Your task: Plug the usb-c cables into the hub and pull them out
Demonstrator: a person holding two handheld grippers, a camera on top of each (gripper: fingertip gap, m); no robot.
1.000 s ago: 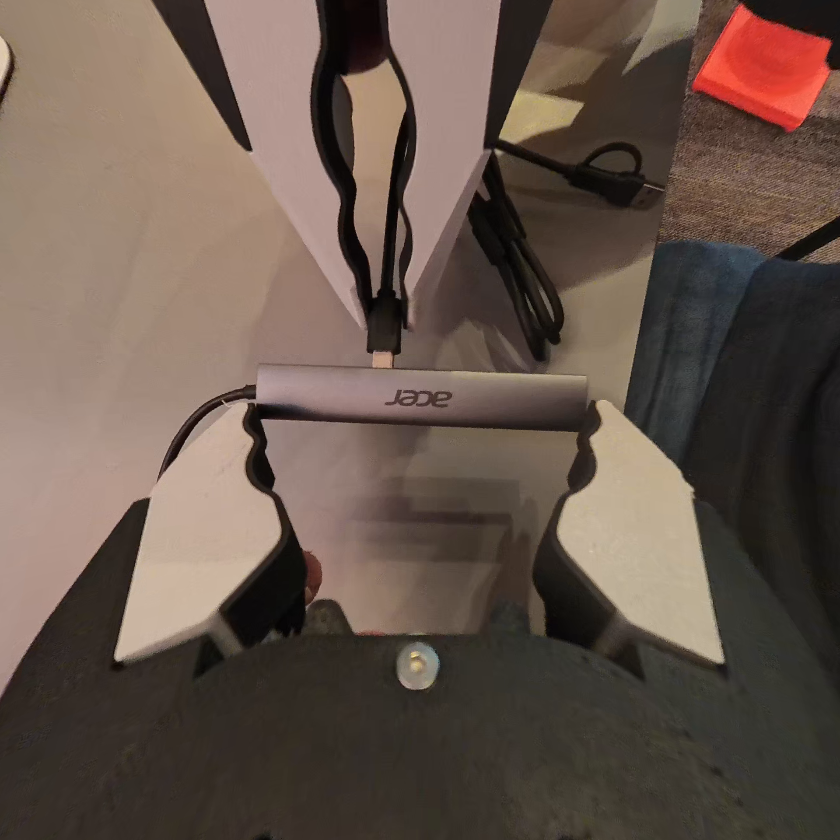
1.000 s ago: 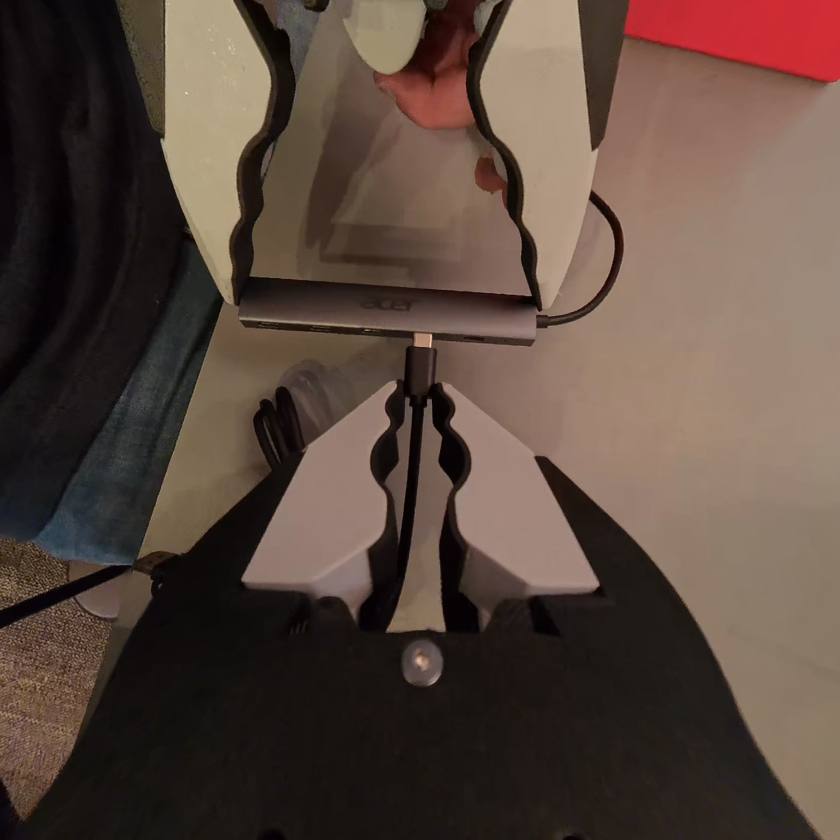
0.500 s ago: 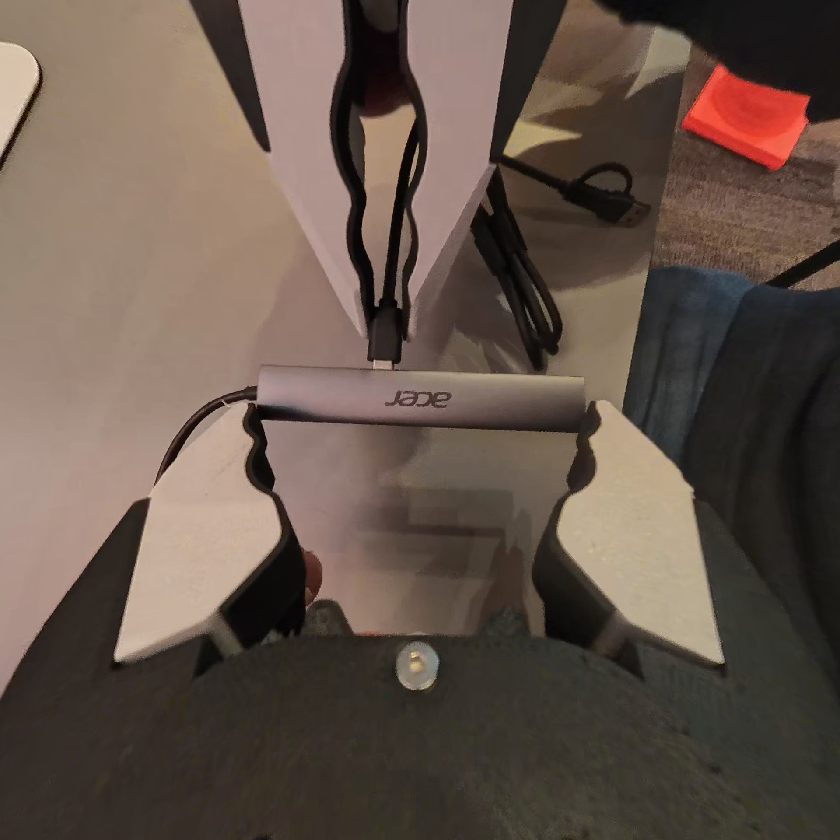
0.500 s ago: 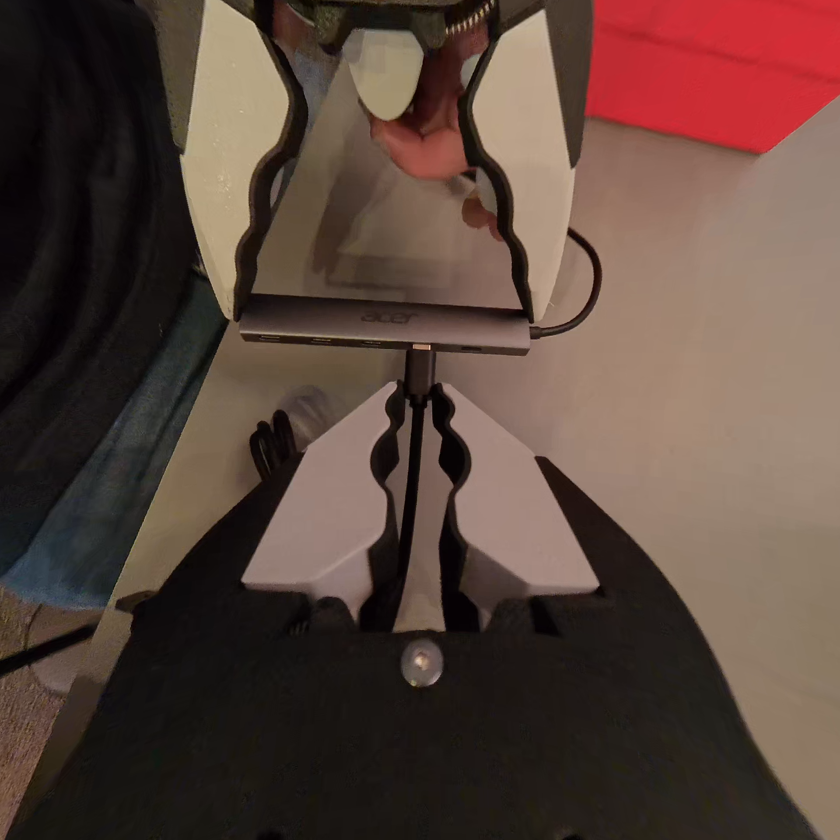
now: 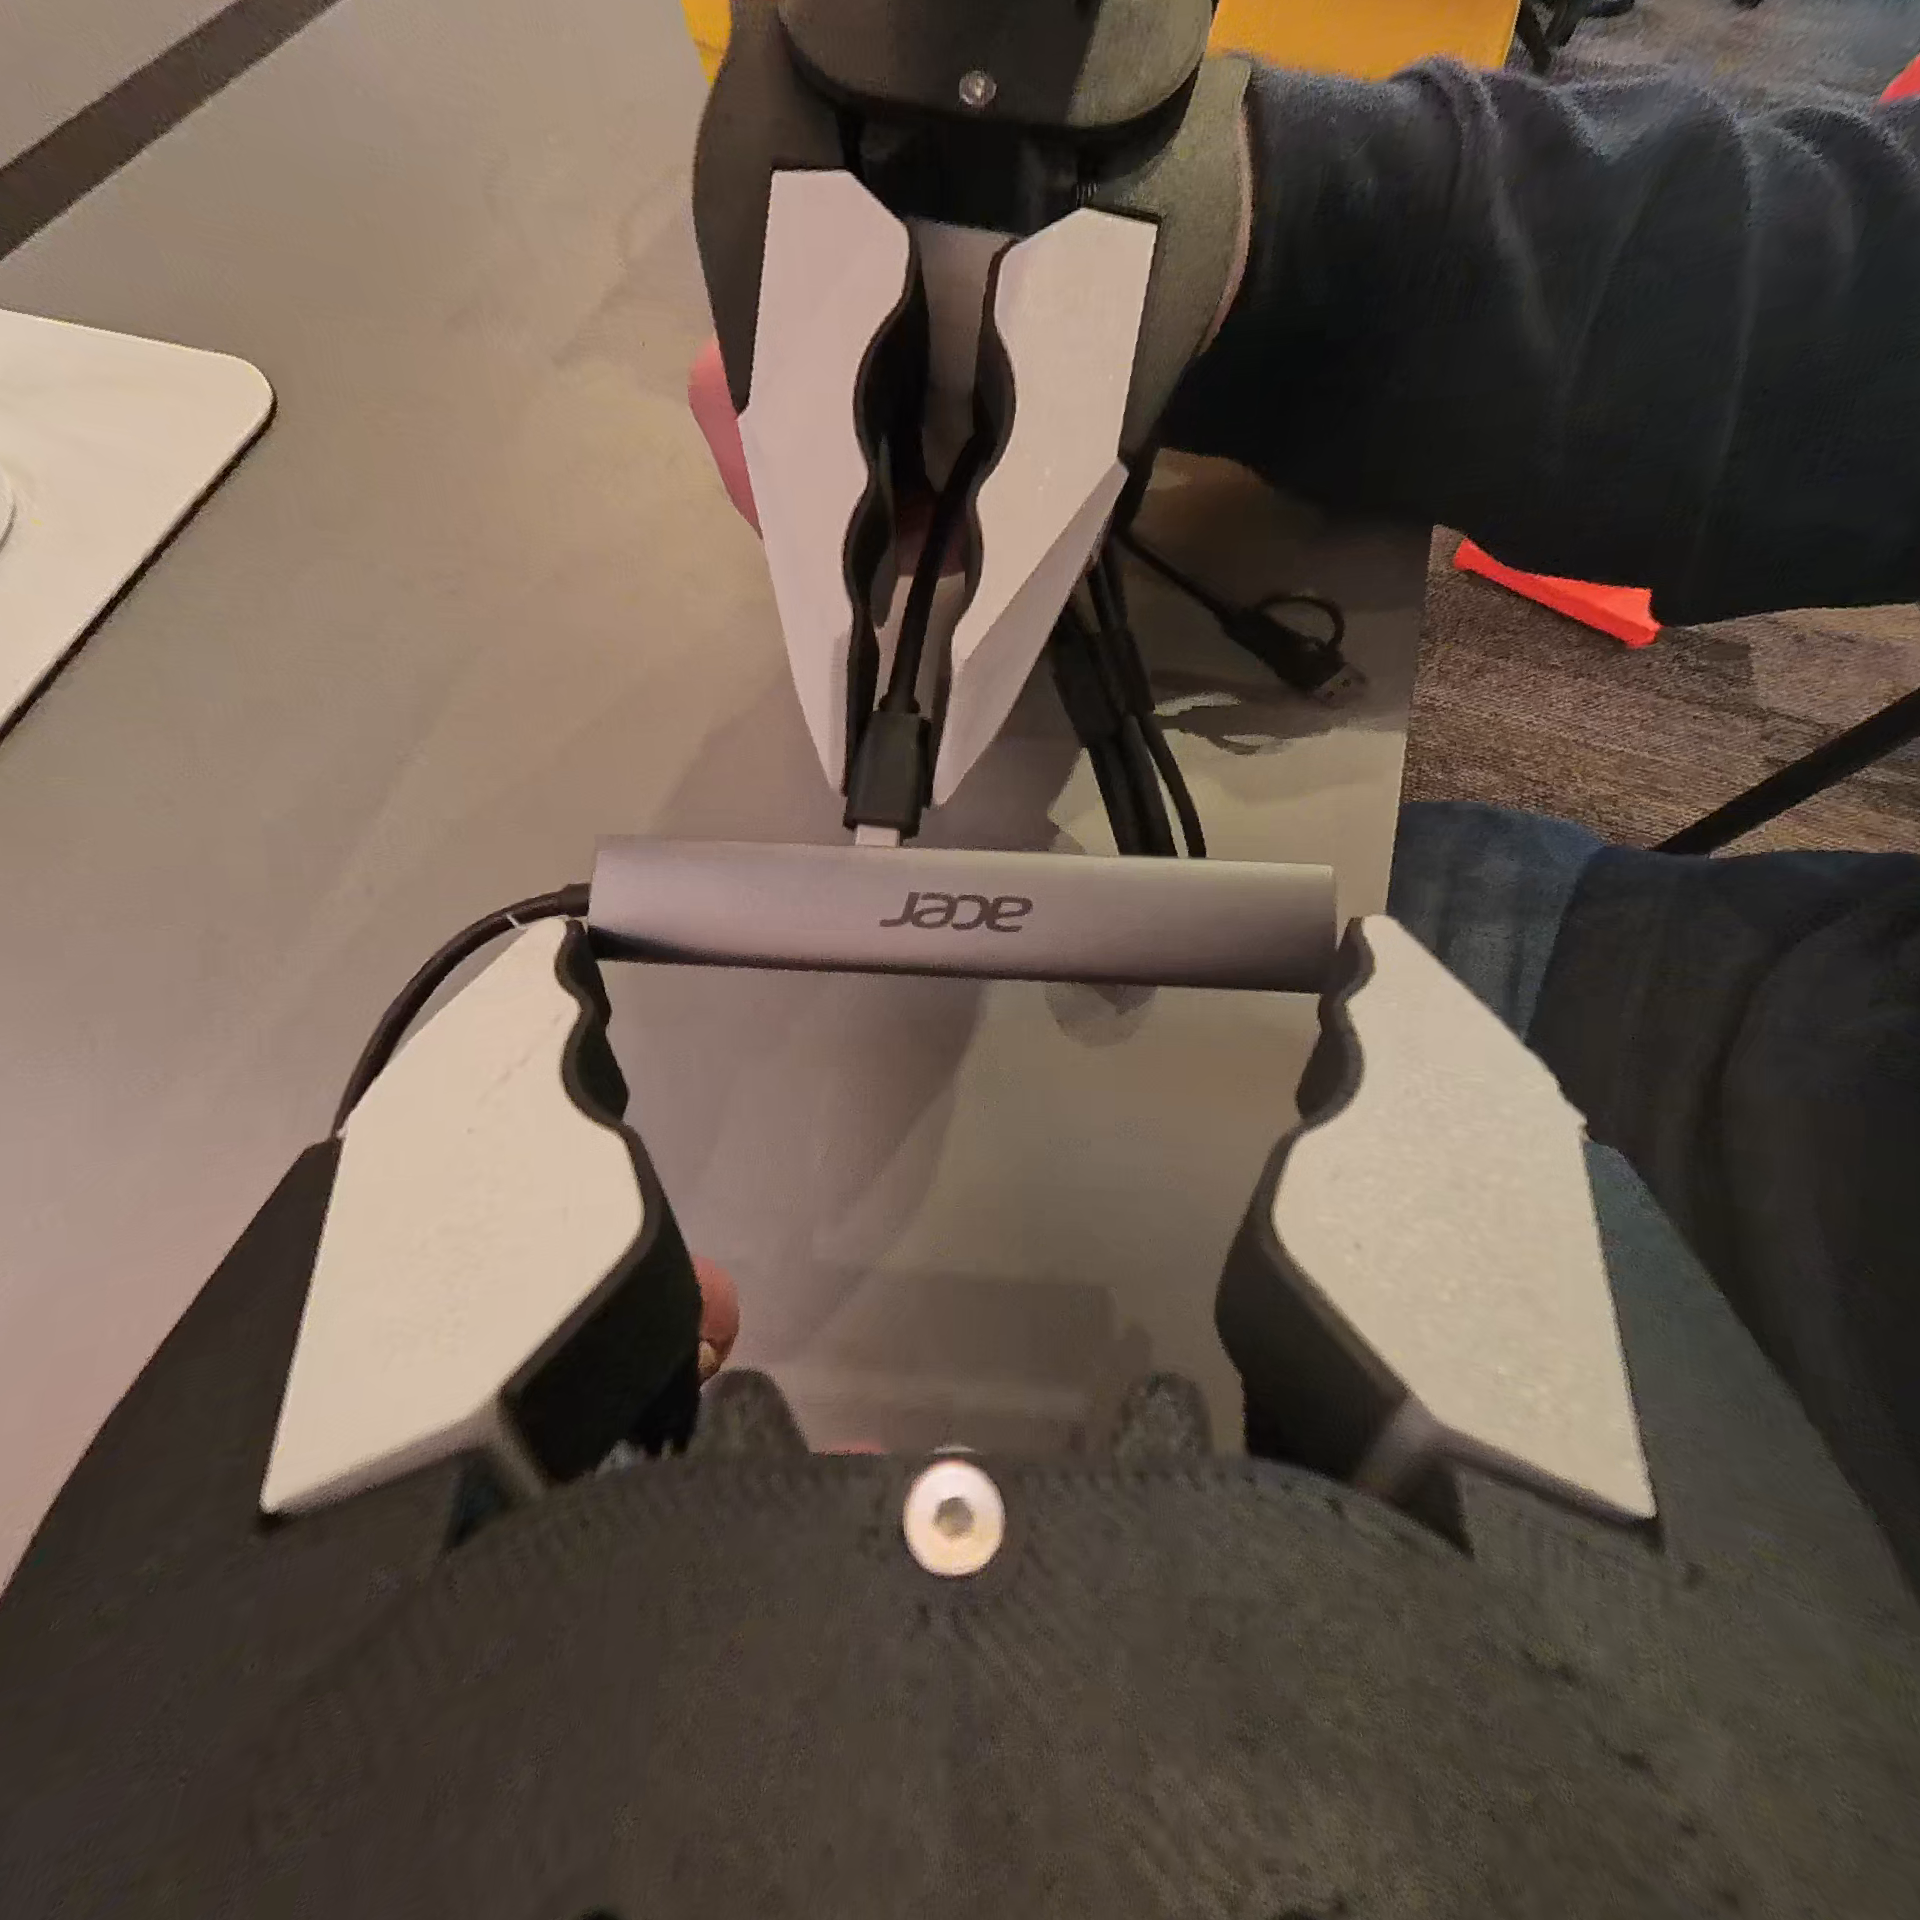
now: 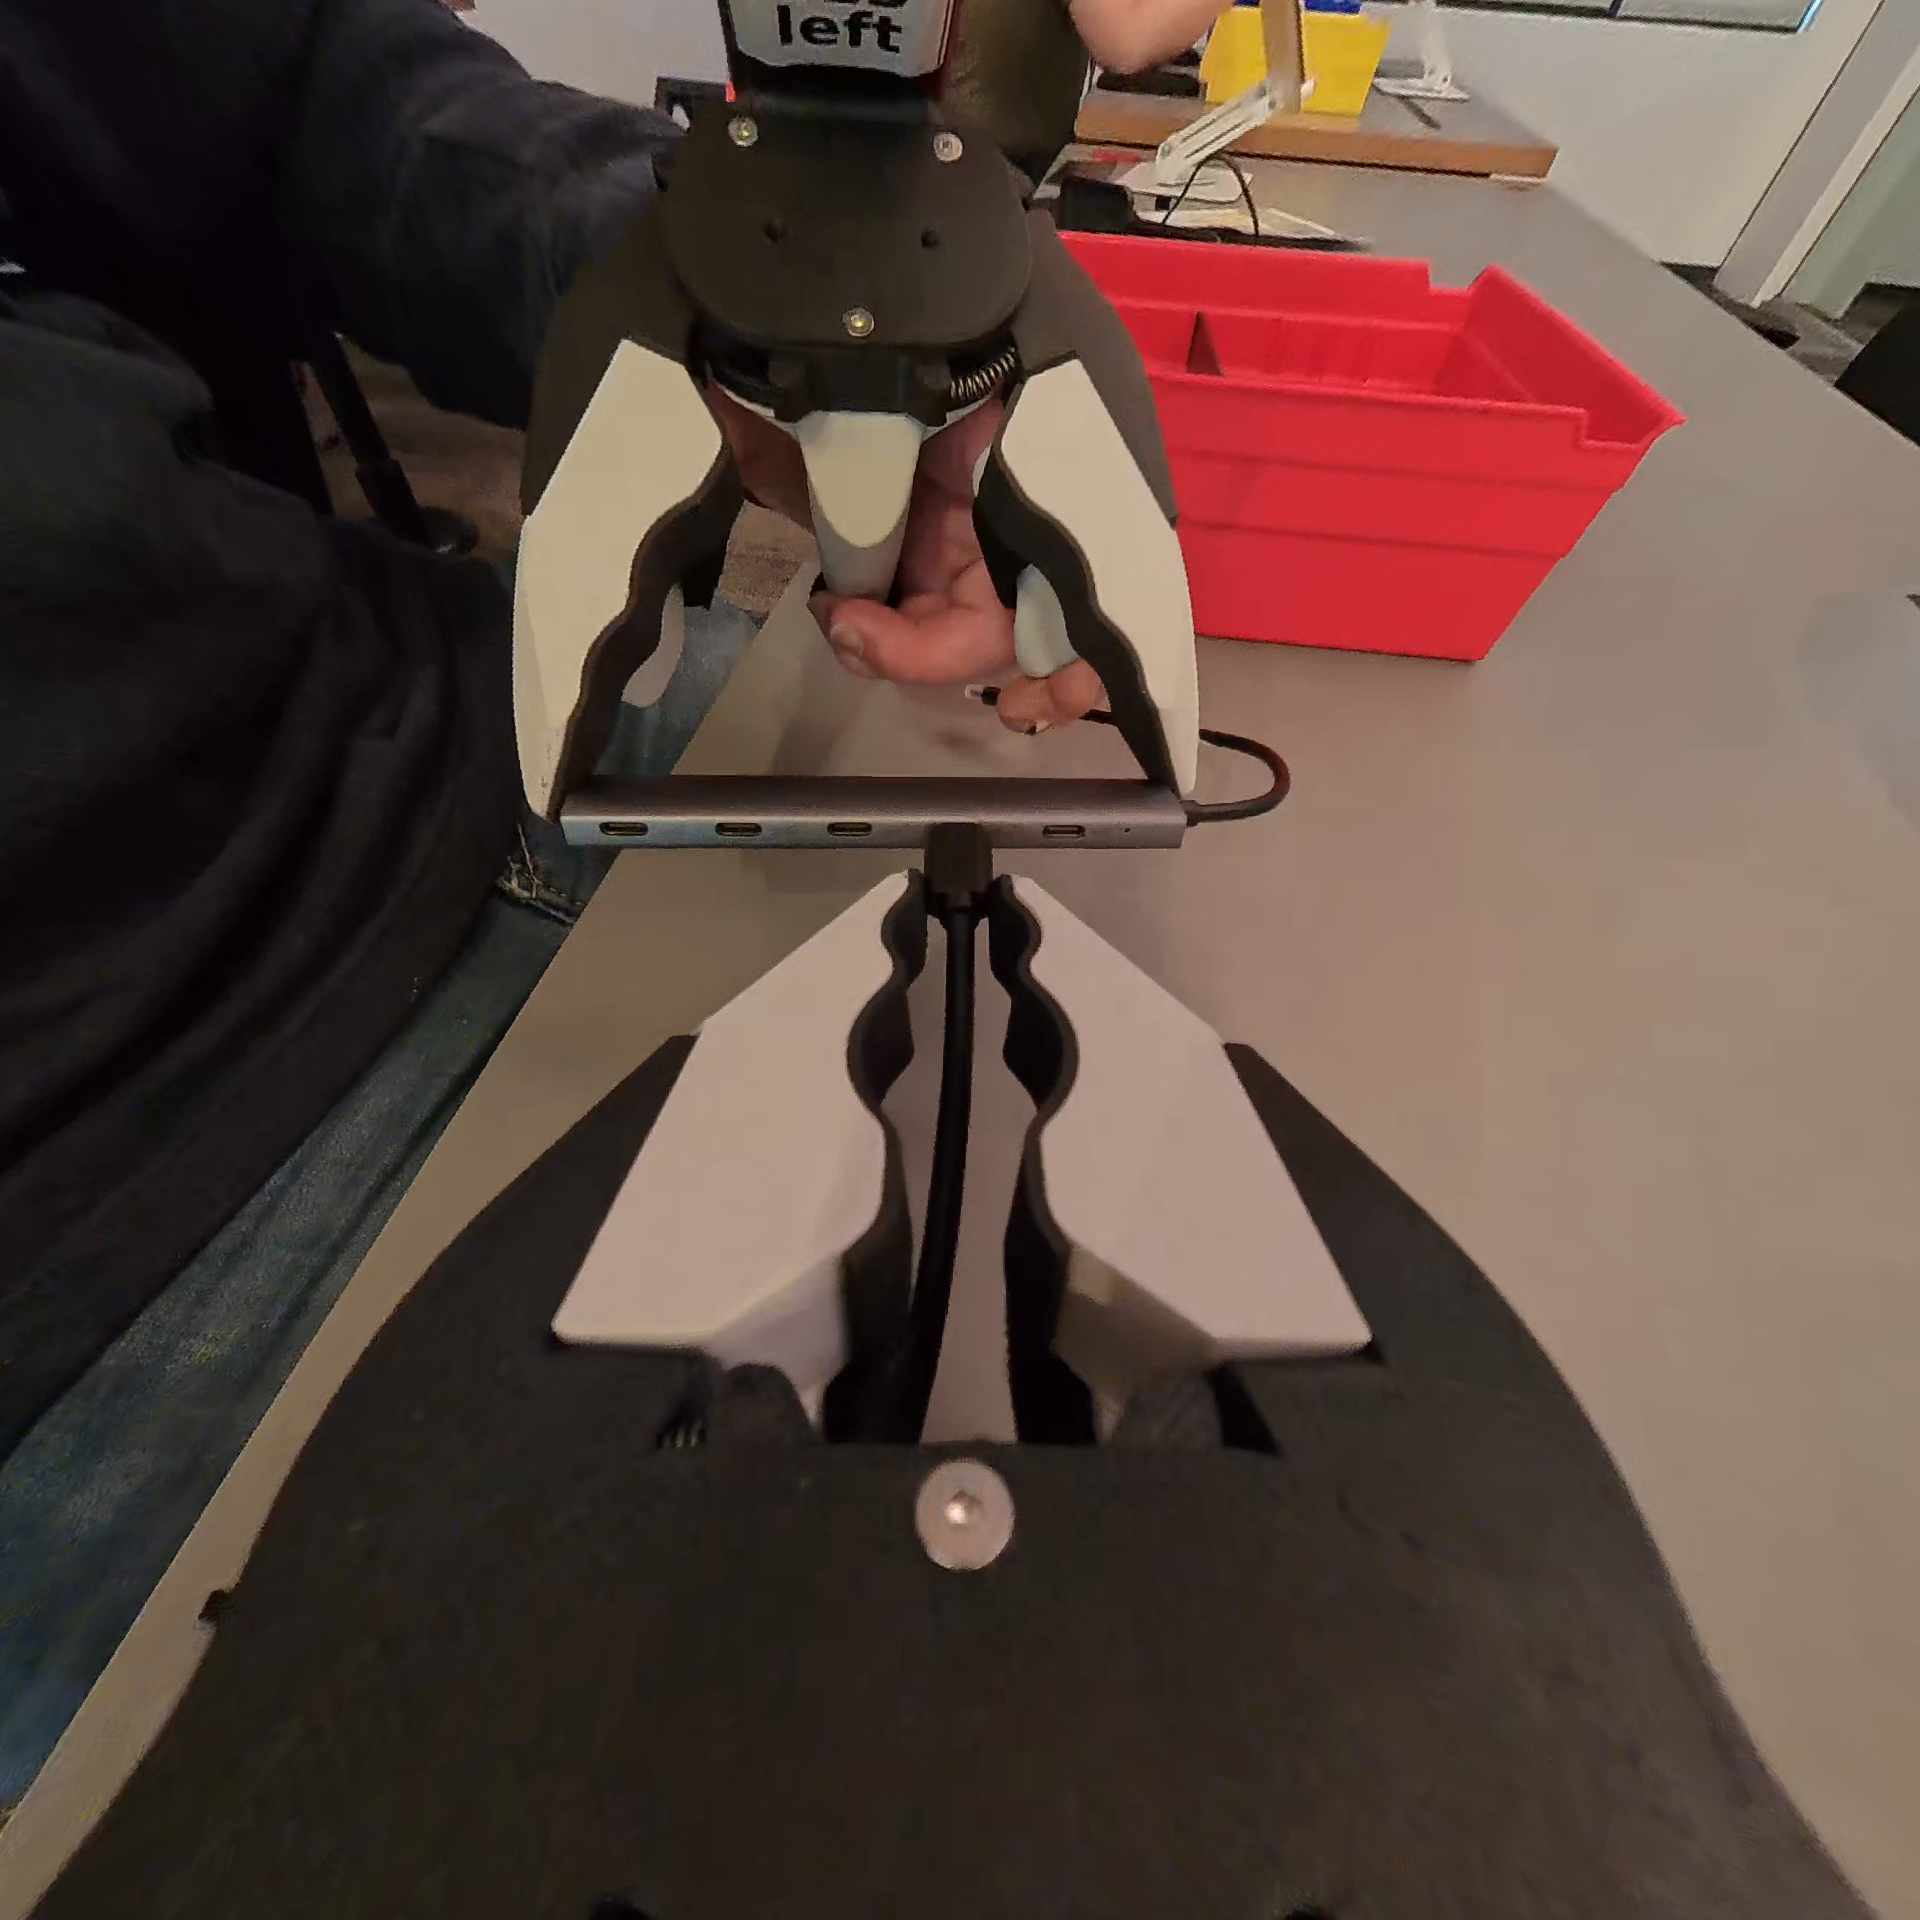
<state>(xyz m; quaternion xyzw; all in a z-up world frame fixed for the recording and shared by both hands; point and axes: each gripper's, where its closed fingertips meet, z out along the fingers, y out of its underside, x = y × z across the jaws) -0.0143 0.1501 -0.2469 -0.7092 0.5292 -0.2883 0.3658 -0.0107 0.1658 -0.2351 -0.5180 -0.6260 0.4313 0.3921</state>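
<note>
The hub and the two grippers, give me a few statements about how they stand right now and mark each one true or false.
1. The left gripper clamps the hub by its two short ends. True.
2. The right gripper is open and empty. False: it is shut on the black usb-c cable just behind its plug.
3. The plug sits at the hub's port row, with three ports showing on one side and one on the other. True.
4. A blue bin stands on the table behind the hub. False: the bin is red.
5. The hub has no cord of its own. False: a black cord leaves one end.
</note>
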